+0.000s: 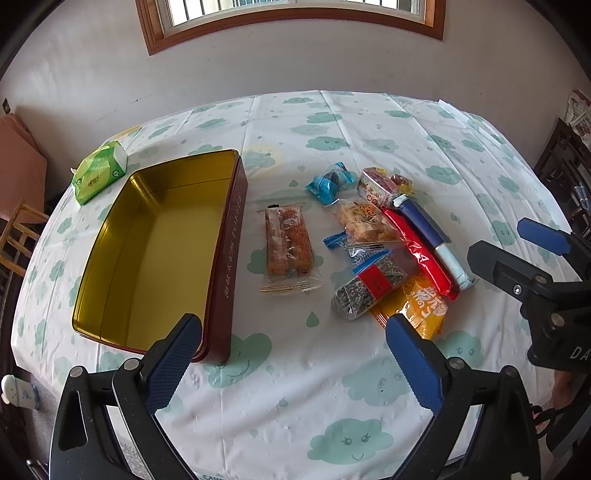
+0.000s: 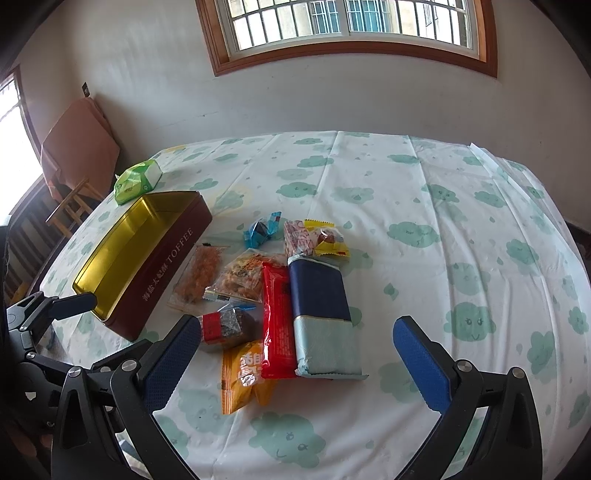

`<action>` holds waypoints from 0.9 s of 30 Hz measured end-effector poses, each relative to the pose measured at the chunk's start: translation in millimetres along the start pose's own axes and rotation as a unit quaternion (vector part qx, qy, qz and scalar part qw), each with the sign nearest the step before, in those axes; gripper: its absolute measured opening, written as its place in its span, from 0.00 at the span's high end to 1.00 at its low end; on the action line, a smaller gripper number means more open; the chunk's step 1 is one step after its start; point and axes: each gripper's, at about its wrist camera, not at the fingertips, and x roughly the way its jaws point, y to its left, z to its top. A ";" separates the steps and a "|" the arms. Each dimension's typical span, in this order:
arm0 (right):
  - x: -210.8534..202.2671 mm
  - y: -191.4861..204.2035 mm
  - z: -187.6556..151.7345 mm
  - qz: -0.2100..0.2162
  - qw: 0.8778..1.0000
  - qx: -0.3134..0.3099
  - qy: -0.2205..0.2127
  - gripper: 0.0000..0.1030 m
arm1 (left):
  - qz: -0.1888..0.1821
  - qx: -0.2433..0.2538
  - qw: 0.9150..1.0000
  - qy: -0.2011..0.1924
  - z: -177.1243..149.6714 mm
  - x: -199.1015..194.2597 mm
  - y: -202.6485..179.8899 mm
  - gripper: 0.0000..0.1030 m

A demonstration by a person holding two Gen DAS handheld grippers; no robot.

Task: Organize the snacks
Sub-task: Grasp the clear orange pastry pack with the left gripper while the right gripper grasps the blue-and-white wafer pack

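Note:
An open maroon toffee tin (image 1: 159,240) with a gold, empty inside stands on the table's left; it also shows in the right wrist view (image 2: 147,254). A pile of wrapped snacks lies to its right: an orange cracker pack (image 1: 290,245), a dark sesame bar with a red band (image 1: 367,288), a red bar (image 1: 421,253), a blue and pale bar (image 2: 323,315), an orange packet (image 2: 242,374) and a blue candy (image 1: 328,182). My left gripper (image 1: 291,363) is open and empty above the near table edge. My right gripper (image 2: 295,363) is open and empty, hovering over the near end of the pile.
A green tissue pack (image 1: 99,173) lies beyond the tin at the far left. The table (image 1: 369,424) wears a white cloth with teal clouds. Wooden chairs (image 2: 70,210) stand off the left side, and a wall with a window (image 2: 351,29) is behind.

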 end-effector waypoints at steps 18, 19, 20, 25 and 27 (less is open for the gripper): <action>12.5 -2.7 -1.7 0.013 1.000 -0.002 0.022 0.16 | -0.013 -0.026 1.000 0.005 8.4 0.7 14.9 0.16; 15.6 -5.0 -0.6 0.018 0.999 0.001 0.027 0.18 | -0.012 -0.026 1.000 0.004 9.2 0.7 15.7 0.16; 19.4 -7.6 0.6 0.020 0.999 0.004 0.032 0.20 | -0.012 -0.025 1.000 0.004 9.5 1.1 16.4 0.16; 39.5 -19.1 6.8 0.033 0.998 0.019 0.057 0.32 | -0.012 -0.024 1.000 0.005 13.1 3.8 18.6 0.23; 46.5 -23.9 9.2 0.037 0.997 0.027 0.064 0.32 | -0.013 -0.024 1.000 0.007 15.9 5.8 20.2 0.23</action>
